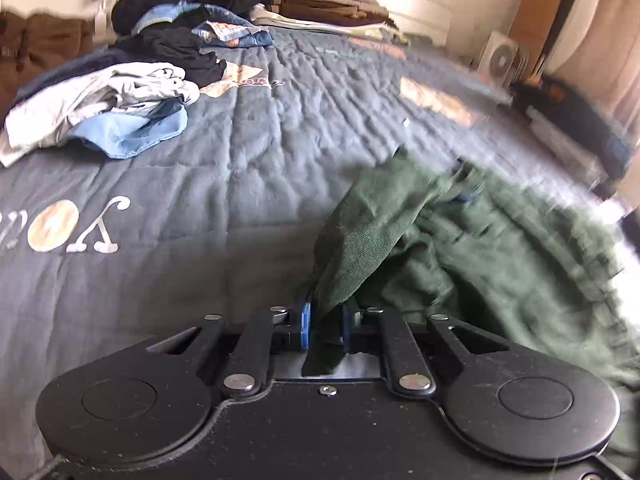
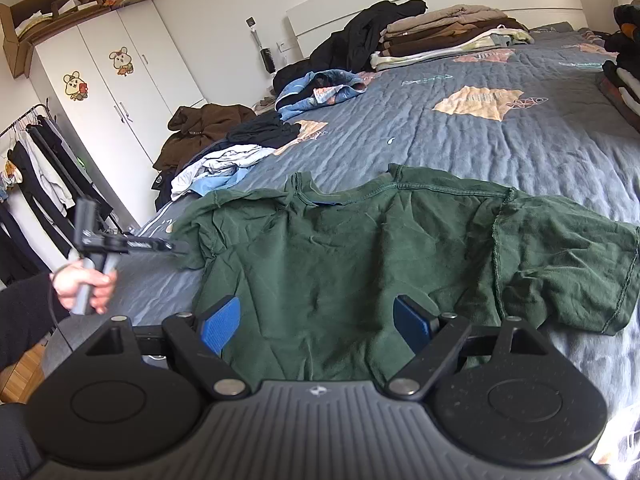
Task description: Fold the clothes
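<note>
The green T-shirt is spread flat and unfolded across the near part of the bed, its left sleeve edge clamped between the closed pads of the left hand-held gripper, while the right hand-held gripper is held over the shirt's lower body with its jaws wide apart and nothing gripped. The fold of this garment is judged to be only at its start, since no crease has yet been laid. A stack of folded clothes is seen near the headboard, and a heap of loose clothes along the bed's far side is still left to be done.

Green T-shirt spread on quilt
</note>
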Tool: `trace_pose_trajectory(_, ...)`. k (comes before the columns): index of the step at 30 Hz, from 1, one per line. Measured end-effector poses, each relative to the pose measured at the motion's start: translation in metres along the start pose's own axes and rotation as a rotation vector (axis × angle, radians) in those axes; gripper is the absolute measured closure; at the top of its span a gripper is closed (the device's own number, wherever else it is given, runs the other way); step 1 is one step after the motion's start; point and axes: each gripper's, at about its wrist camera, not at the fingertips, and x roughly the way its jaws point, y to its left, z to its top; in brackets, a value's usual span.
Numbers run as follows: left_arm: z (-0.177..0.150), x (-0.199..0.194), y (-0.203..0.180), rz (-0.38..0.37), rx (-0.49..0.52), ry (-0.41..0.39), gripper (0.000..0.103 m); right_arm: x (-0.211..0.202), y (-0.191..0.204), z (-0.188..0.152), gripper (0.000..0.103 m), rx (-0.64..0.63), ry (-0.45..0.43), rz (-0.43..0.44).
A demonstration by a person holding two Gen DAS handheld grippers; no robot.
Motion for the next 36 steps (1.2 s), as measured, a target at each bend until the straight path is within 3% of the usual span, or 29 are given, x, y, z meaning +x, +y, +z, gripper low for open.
trace_pose_trajectory(4,0.031,-0.05,0.029,-0.104,-0.116,-0.041,0.089,-0.001,0.001,0.0,0.02,-0.002,0.002,0.003)
trace_pose_trajectory(9,0.05,-0.08,0.042,0.111,-0.088,-0.02,0.085,0.001,0.004,0.001,0.02,-0.003,0.0,0.013)
trace_pose_trajectory(11,0.045,-0.086,0.04,0.184,-0.053,-0.02,0.052,0.002,0.006,0.001,0.02,-0.005,0.001,0.019)
trace_pose_trajectory(12,0.039,-0.088,0.039,0.198,-0.042,-0.026,0.023,0.002,0.007,0.001,0.02,-0.007,0.003,0.022)
trace_pose_trajectory(13,0.029,-0.087,0.036,0.194,-0.03,-0.027,0.01,0.003,0.008,0.001,0.02,-0.01,0.004,0.024)
trace_pose_trajectory(15,0.01,-0.084,0.03,0.188,-0.011,-0.023,0.01,0.004,0.01,0.001,0.02,-0.016,0.007,0.028)
trace_pose_trajectory(19,-0.039,-0.06,0.027,0.172,-0.116,0.086,0.01,0.006,0.012,0.0,0.02,-0.02,0.013,0.03)
trace_pose_trajectory(23,-0.076,-0.032,0.027,0.122,-0.219,0.13,0.012,0.007,0.015,0.0,0.02,-0.018,0.012,0.037)
trace_pose_trajectory(26,-0.085,-0.021,0.035,0.09,-0.344,0.081,0.017,0.008,0.017,-0.001,0.02,-0.026,0.02,0.035)
trace_pose_trajectory(29,-0.079,-0.013,0.035,0.081,-0.391,0.036,0.064,0.009,0.019,-0.002,0.02,-0.031,0.022,0.035)
trace_pose_trajectory(30,-0.076,-0.011,0.033,0.091,-0.392,0.035,0.087,0.009,0.019,-0.002,0.02,-0.031,0.021,0.036)
trace_pose_trajectory(36,-0.053,-0.048,0.041,0.136,-0.347,-0.028,0.093,0.009,0.018,-0.003,0.02,-0.027,0.022,0.035)
